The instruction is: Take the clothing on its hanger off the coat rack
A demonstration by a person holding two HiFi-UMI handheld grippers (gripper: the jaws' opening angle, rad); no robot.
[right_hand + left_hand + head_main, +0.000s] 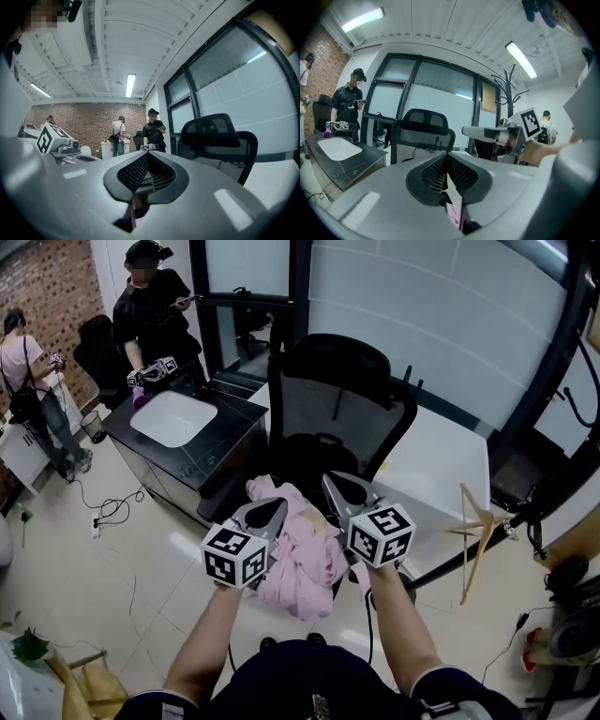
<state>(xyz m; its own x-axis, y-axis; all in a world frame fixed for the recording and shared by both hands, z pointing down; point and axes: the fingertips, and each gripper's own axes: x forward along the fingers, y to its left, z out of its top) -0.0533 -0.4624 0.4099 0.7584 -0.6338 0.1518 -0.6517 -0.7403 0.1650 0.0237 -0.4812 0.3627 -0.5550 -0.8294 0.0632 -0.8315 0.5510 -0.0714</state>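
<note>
Keep the grey two-jaw left gripper [267, 512] pinching the crumpled pink cloth garment [302, 563], bunched at 6 o'clock below the black mesh office chair [337, 390]; lift gently. Keep the grey right gripper [345, 491] closed (tan sliver inside, unidentifiable). Only in head view: bare wooden hanger [473, 531], 3 o'clock. Only in left gripper view: black coat rack [506, 86], 1 o'clock.

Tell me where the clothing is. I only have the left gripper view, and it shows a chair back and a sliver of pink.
Observer: The pink garment lies bunched on the seat of the black chair, as the head view shows.
Operator: Is the hanger in it?
Observer: No. A wooden hanger sits bare off to the right, near the corner of the white table, apart from the garment.
Operator: What are the other jaws doing?
Observer: The right gripper has its jaws together at the tips.
</note>
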